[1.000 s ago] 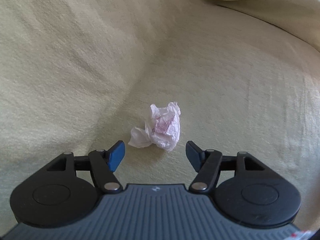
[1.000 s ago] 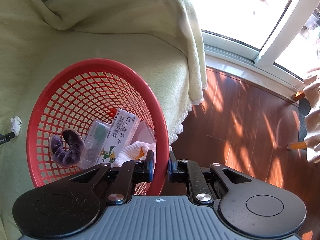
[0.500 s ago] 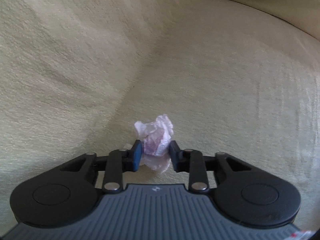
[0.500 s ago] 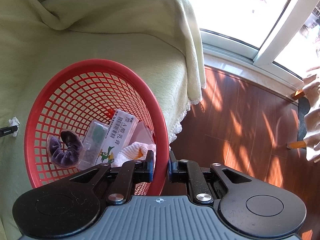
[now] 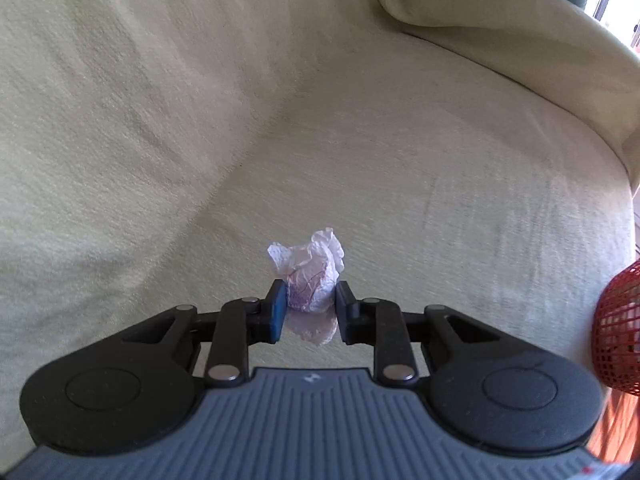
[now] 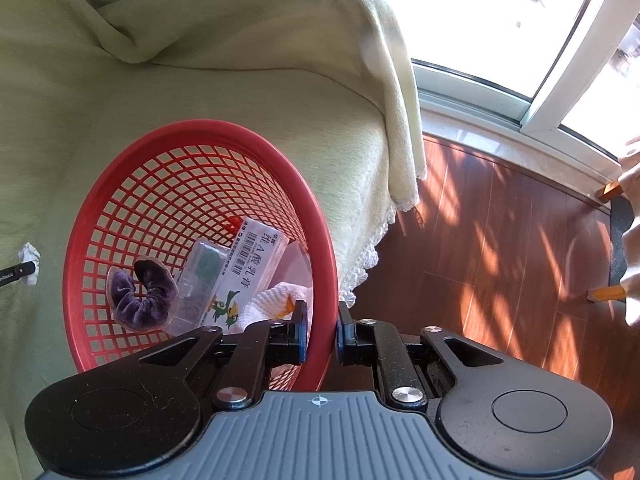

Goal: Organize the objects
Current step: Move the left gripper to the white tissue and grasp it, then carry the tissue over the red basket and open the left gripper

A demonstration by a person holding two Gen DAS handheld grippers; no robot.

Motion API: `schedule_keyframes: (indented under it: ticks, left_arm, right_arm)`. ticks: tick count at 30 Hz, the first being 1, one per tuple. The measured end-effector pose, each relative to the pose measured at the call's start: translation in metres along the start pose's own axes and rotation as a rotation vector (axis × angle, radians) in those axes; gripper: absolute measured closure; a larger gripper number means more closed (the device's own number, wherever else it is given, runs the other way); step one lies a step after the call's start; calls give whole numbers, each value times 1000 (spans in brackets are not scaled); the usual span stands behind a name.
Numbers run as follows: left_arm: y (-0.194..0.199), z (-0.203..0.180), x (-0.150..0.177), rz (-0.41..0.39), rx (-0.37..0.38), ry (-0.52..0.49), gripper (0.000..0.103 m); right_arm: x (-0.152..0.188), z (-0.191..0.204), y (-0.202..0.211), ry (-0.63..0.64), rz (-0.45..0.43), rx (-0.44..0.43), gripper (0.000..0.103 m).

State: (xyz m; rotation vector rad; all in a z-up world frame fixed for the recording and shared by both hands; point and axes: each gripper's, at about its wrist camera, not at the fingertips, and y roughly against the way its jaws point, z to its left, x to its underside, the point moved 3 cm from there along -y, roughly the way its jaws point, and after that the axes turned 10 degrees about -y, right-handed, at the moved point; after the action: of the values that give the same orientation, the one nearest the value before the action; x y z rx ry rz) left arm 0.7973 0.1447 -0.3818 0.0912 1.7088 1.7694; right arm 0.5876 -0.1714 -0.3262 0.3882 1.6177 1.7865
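A crumpled white tissue (image 5: 308, 256) with pink marks is pinched between the pads of my left gripper (image 5: 310, 302), lifted a little off the pale green sofa cover (image 5: 360, 140). The right wrist view shows the same tissue (image 6: 29, 254) small at the far left, with a dark fingertip (image 6: 16, 270) beside it. My right gripper (image 6: 322, 320) is shut on the near rim of a red mesh basket (image 6: 192, 130) resting on the sofa. Inside the basket lie a purple scrunchie (image 6: 138, 296), a clear case (image 6: 200, 276), a white printed box (image 6: 248, 268) and a white cloth (image 6: 276, 300).
The basket's side (image 5: 618, 332) shows at the right edge of the left wrist view. A folded-over part of the cover (image 6: 280, 20) drapes the sofa arm. Beyond the sofa edge lie a wooden floor (image 6: 500, 248) and a sunlit window sill (image 6: 480, 96).
My left gripper closed around the tissue and lifted it off the sofa cover. The red basket has come into the left view's right edge. The right gripper keeps its hold on the basket rim.
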Motion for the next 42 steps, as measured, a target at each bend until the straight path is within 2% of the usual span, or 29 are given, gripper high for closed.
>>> schedule_keyframes:
  ticks: [4, 10, 19, 29, 37, 42]
  left_arm:
    - [29, -19, 6, 3, 54, 30, 81]
    - [78, -62, 7, -18, 119, -18, 81]
    - [134, -119, 6, -42, 241, -1, 81]
    - [159, -191, 1, -39, 356, -67, 81]
    - [148, -215, -8, -2, 389, -58, 82]
    - [145, -233, -18, -6, 430, -70, 81]
  right_arm:
    - [2, 0, 1, 4, 0, -19, 93]
    - [3, 4, 4, 22, 1, -51, 93]
    - [5, 17, 4, 75, -11, -72, 93]
    - [3, 21, 2, 96, -20, -88, 93]
    - [5, 21, 2, 93, -22, -93, 93]
    - [5, 21, 2, 86, -23, -97, 93]
